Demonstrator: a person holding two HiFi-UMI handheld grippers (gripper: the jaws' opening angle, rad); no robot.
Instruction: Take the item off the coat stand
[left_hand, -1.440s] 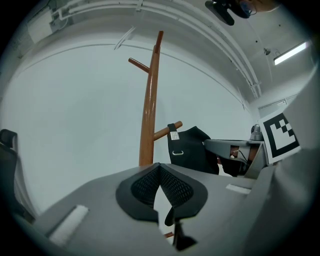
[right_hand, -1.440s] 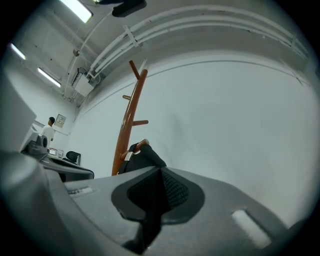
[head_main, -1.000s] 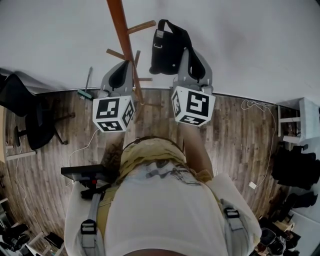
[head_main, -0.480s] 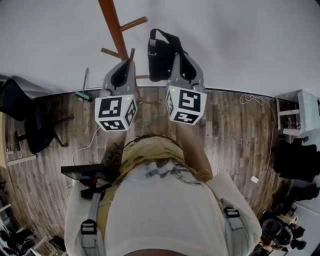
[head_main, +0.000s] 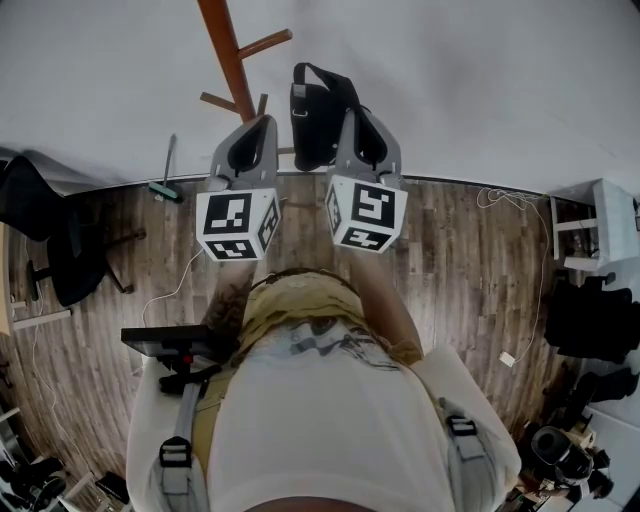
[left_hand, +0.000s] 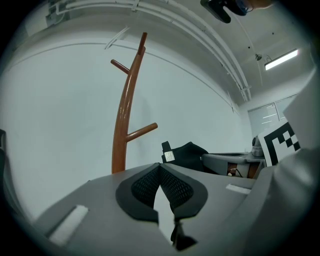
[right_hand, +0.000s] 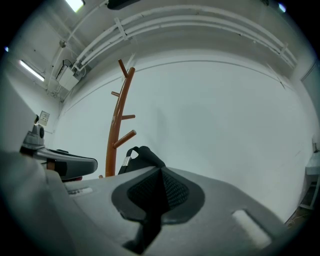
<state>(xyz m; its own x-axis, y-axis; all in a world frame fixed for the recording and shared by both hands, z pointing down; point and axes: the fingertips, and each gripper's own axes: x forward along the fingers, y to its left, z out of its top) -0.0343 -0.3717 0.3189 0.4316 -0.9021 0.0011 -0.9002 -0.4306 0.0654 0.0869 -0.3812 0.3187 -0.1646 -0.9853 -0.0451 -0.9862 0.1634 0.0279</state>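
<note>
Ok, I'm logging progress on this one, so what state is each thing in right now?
black bag: off the stand, hanging from the right gripper.
coat stand: upright, the pegs in view are bare.
right gripper: shut on the black bag.
left gripper: shut, empty.

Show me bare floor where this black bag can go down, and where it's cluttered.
Widest bare wood floor: between the person's right arm and the white shelf. A smaller patch lies between the office chair and left tool. Crowded: dark heap and both lower corners.
</note>
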